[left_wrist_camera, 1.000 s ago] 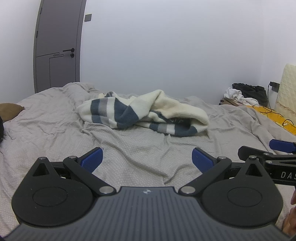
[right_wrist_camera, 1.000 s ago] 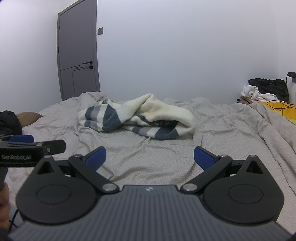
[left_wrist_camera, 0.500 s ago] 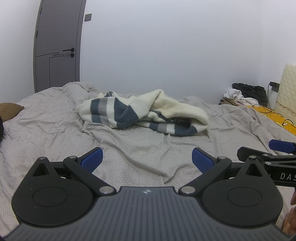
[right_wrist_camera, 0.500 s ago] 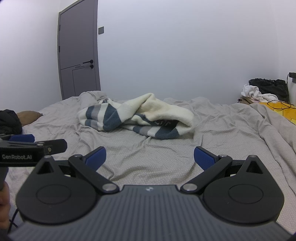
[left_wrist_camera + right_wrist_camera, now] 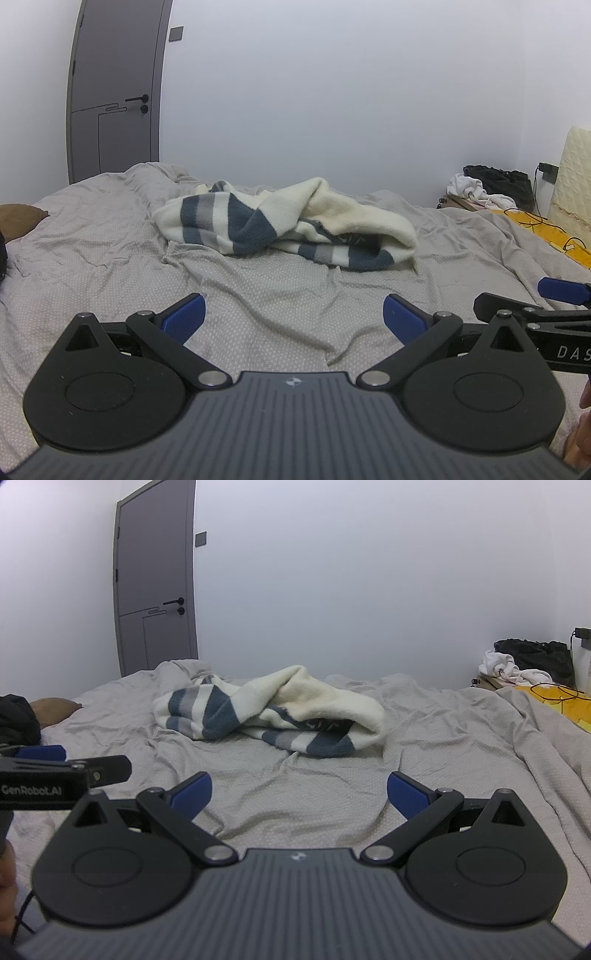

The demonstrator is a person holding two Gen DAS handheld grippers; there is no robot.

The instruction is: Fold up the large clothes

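No real change over the last second: crumpled cream fleece garment with navy stripes (image 5: 284,225) stays well ahead of both grippers. Left gripper (image 5: 293,317) and right gripper (image 5: 298,794) still spread wide, empty. Folding not started.

The sweater (image 5: 284,225) lies bunched, its sleeves and printed lettering folded under; a brown pillow (image 5: 20,218) is cut off far left.

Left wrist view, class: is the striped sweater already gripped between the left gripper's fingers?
No: the striped sweater lies crumpled on the bed, beyond the open left gripper.
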